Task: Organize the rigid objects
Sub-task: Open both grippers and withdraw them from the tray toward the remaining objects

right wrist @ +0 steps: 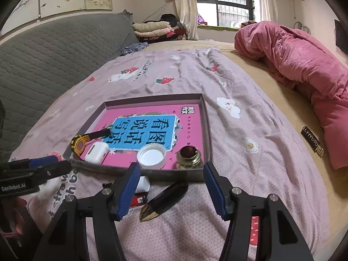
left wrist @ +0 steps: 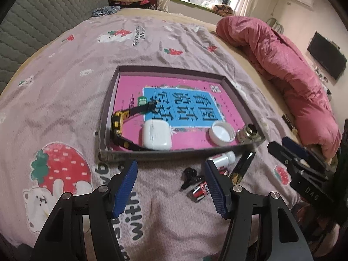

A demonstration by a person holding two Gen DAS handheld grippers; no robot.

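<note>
Both of my grippers hang wide open and empty over the bed: the left gripper (left wrist: 171,184) above a small black clip (left wrist: 189,177) and a red-and-black battery (left wrist: 199,192), the right gripper (right wrist: 169,187) above a glossy black pointed case (right wrist: 164,200) with a gold tip.

Four hard things already sit in the shallow cardboard tray (right wrist: 206,130), on a slick pink book cover: a yellow-faced watch (left wrist: 117,121) with a black strap, a smooth white earbud case (left wrist: 155,137), a round white lid (left wrist: 221,133), and a small glass jar (right wrist: 188,156).

Left outside, I judge: clip, battery, pointed case, and a white plastic bottle (left wrist: 224,158) lying against the tray's near wall on the soft quilt (left wrist: 65,100).
</note>
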